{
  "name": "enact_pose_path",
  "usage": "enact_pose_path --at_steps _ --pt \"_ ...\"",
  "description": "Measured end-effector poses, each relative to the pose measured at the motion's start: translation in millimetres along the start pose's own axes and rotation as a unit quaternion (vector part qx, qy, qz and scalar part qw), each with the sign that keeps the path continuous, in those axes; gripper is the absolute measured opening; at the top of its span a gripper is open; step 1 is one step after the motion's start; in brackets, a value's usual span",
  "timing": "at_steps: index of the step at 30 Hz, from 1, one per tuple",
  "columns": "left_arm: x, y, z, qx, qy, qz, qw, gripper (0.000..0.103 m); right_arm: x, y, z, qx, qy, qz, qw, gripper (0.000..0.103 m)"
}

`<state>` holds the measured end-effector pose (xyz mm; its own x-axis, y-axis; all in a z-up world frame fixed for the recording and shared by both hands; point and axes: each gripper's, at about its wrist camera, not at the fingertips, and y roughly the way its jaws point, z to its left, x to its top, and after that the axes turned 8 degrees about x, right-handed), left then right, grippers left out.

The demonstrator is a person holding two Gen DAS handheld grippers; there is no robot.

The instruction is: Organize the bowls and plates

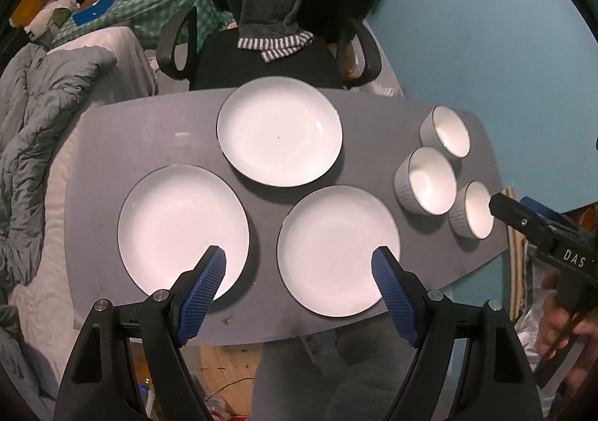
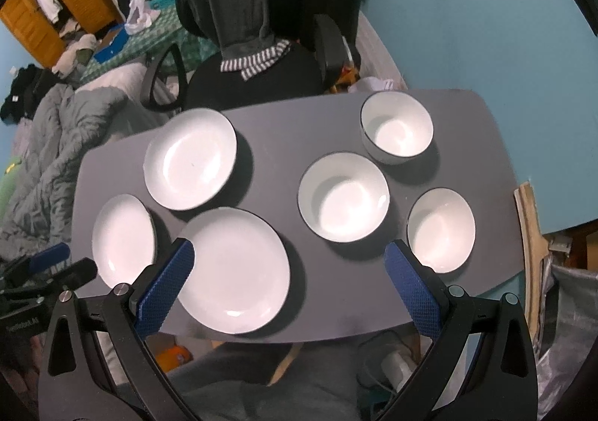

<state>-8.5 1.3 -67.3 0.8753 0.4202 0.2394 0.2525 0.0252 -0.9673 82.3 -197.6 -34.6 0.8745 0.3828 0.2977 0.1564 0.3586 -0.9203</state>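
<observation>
Three white plates lie on the grey table (image 1: 149, 137): a far plate (image 1: 279, 131), a near-left plate (image 1: 179, 226) and a near-right plate (image 1: 332, 245). Three white bowls stand in a row at the right: far bowl (image 1: 446, 131), middle bowl (image 1: 428, 180), near bowl (image 1: 472, 209). My left gripper (image 1: 299, 260) hovers open above the two near plates, holding nothing. My right gripper (image 2: 289, 252) is open and empty over the table's front edge, between the near-right plate (image 2: 233, 269) and the near bowl (image 2: 441, 230). It also shows beside the near bowl, as right gripper (image 1: 523, 223).
An office chair (image 1: 269, 47) draped with a dark garment stands behind the table. Grey bedding (image 1: 41, 129) lies to the left. A blue wall (image 2: 467, 17) runs along the right. A hand (image 1: 564, 323) holds the right gripper's handle. Clutter sits below the table's front edge.
</observation>
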Motion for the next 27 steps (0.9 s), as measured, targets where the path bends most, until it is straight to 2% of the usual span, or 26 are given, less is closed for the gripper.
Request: enact_pose_path --at_steps 6,12,15,20,27 --pt "-7.4 33.5 5.8 0.003 -0.001 0.032 0.9995 0.082 -15.0 28.7 -6.3 0.017 -0.013 0.037 0.999 0.101" --pt "-15.0 58.6 4.1 -0.009 0.009 0.047 0.9988 0.082 -31.5 55.6 -11.9 0.034 -0.019 0.067 0.997 0.100" --pt "-20.4 70.8 4.1 -0.015 0.008 0.065 0.9977 0.082 -38.7 70.6 -16.6 0.050 -0.016 0.081 0.995 0.095" --pt "-27.0 92.1 0.7 -0.025 0.003 0.081 0.9964 0.081 -45.3 90.2 -22.0 0.053 -0.018 0.094 0.994 0.094" --pt "-32.7 112.8 -8.7 -0.028 0.007 0.082 0.9962 0.081 -51.0 117.7 -29.1 0.061 -0.029 0.110 0.992 0.085"
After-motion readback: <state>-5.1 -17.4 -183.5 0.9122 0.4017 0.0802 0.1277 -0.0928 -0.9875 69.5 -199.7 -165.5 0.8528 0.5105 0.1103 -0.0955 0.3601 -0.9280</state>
